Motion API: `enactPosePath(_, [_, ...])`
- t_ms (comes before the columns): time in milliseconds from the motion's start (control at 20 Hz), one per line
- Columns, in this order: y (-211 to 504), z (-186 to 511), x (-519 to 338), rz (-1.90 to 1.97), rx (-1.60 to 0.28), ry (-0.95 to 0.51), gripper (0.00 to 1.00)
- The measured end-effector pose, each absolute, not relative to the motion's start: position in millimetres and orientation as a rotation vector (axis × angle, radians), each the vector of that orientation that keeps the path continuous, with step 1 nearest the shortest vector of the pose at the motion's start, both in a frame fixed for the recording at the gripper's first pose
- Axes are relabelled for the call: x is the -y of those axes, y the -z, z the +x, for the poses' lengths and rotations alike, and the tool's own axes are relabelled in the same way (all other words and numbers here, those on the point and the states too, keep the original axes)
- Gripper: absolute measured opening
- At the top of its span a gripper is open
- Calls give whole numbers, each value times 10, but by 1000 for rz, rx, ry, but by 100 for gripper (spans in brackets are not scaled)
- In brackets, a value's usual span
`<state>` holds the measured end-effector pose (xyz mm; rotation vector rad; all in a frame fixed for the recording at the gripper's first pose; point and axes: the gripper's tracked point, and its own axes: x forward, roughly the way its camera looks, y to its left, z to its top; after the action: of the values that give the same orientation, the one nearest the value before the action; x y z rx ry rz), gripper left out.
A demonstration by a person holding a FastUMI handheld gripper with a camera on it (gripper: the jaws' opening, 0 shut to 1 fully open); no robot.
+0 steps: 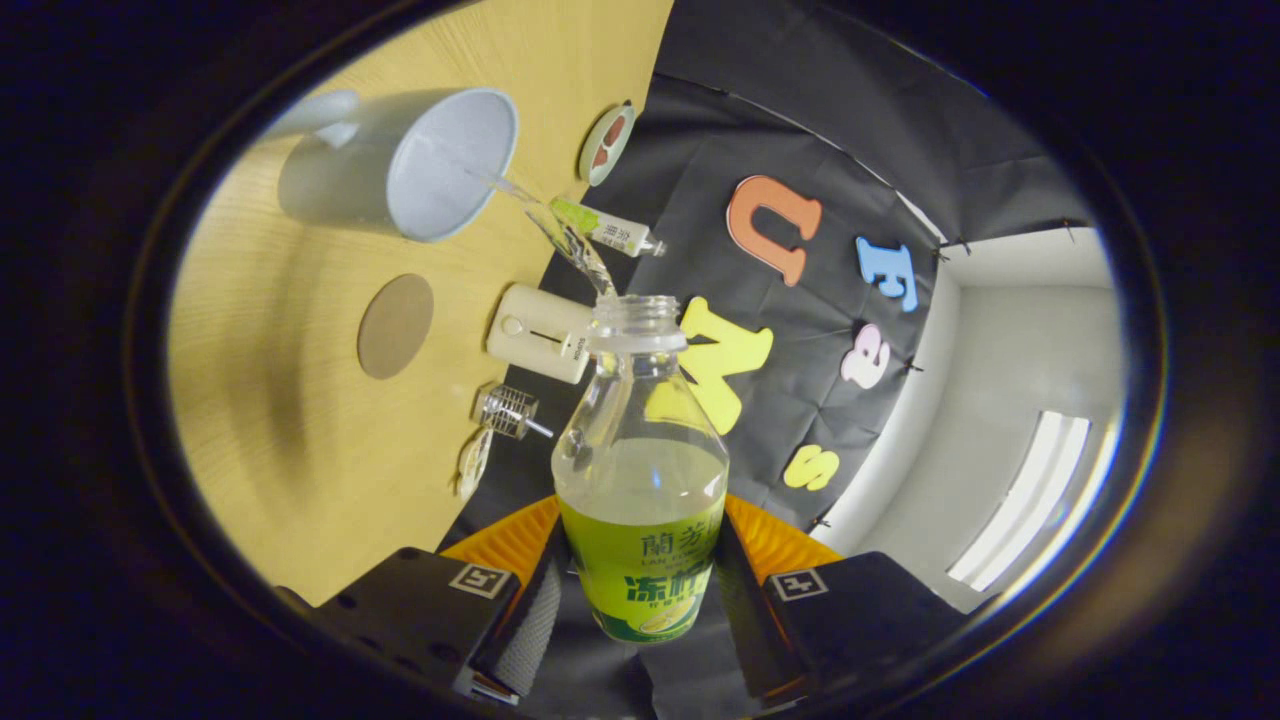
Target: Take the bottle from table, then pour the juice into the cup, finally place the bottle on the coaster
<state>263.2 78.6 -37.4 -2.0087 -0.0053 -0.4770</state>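
My gripper [638, 585] is shut on a clear plastic bottle [640, 470] with a green label, both fingers pressing its labelled lower part. The whole view is rolled, so the wooden table [290, 440] stands like a wall beside the bottle. The bottle is uncapped and tipped, and a thin stream of clear liquid [560, 235] runs from its mouth into the open top of a pale blue mug [430, 165]. A round brown coaster [396, 326] lies flat on the table between the mug and the fingers.
Near the table's far edge lie a second small bottle with a green label [605, 228], a white boxy device [540, 333], a small wire-cage object [508, 412] and a round dish [606, 145]. Black cloth hangs beyond the table.
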Motion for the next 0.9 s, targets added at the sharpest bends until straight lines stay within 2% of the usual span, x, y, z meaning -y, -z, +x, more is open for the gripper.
enactPosePath(900, [28, 2578, -923, -2132, 77, 542, 79])
